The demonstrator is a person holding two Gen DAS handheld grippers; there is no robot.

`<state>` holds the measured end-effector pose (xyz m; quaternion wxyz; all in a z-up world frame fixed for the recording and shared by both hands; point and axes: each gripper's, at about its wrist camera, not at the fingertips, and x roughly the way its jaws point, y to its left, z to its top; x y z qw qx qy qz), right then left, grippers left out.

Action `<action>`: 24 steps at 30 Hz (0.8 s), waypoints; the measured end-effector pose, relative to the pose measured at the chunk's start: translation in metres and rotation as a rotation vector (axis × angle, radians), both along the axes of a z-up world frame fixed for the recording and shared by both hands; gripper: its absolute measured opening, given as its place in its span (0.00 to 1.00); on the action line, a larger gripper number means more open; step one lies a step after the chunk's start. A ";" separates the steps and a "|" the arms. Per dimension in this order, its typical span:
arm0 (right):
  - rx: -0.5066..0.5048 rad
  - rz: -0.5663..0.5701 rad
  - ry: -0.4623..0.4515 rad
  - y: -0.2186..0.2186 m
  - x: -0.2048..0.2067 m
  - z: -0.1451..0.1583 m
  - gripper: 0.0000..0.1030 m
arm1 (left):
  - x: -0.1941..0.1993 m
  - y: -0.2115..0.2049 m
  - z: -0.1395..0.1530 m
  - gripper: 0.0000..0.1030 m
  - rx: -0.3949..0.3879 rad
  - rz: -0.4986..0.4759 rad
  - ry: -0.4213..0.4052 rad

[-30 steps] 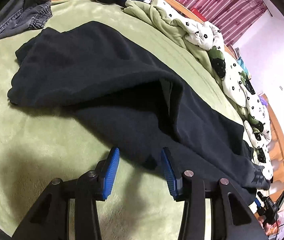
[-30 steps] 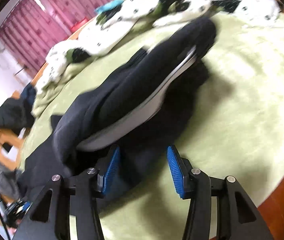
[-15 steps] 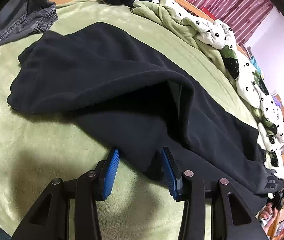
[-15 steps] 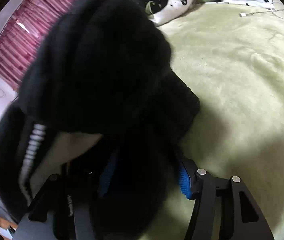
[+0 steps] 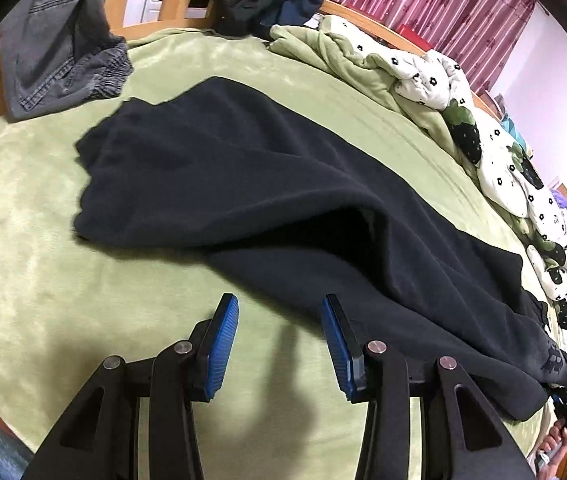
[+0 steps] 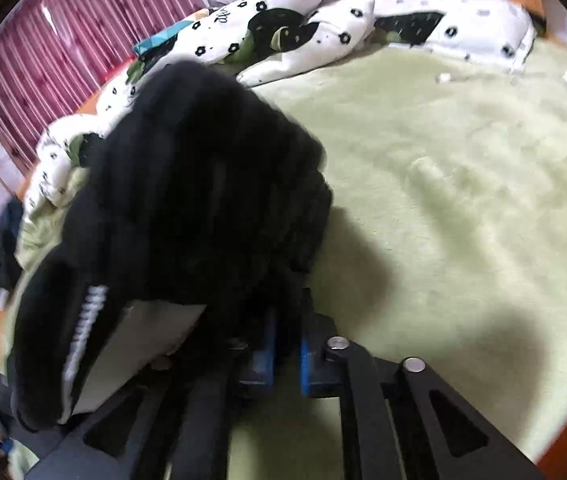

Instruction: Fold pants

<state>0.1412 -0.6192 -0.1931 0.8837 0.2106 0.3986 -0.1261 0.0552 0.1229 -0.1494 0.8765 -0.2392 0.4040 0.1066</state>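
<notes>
**Pants stretched between the two tongs, one end already lifted**

Pants [image 5: 267, 200], black and fleecy, lie on the green blanket [image 5: 43, 280] with their long axis running away from the left gripper [image 5: 281, 344] on a slant, from the far left down to the near right. The near edge of the cloth sits just ahead of that gripper's blue pads [image 5: 223, 344], slightly toward its right finger; the jaws stand partly apart with only blanket between them, holding nothing. The right gripper [image 6: 285, 356] is the one engaged: its jaws have just been closing and now pinch a bunched end of the pants [image 6: 211, 184], which rises in a heap directly in front of its camera. So the right hand has one end, and the left is nearest the middle stretch of the near edge.

Hard to read: motion blur smears the right view, the heap hides that gripper's left finger, and which end is gripped, waistband or cuffs, I cannot tell. A pale panel [image 6: 143, 344] under the heap may be lining. Grey jeans [image 5: 63, 52] lie beyond the far end.
</notes>
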 end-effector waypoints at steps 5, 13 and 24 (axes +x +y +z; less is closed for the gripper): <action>-0.009 0.047 -0.008 0.022 -0.021 0.029 0.38 | -0.009 0.024 0.007 0.40 0.093 0.033 0.005; 0.138 0.177 -0.031 0.079 -0.031 0.045 0.54 | -0.005 0.062 -0.004 0.58 0.302 0.023 0.021; 0.172 0.206 -0.096 0.139 0.037 0.046 0.11 | 0.052 0.094 0.005 0.25 0.282 0.006 -0.033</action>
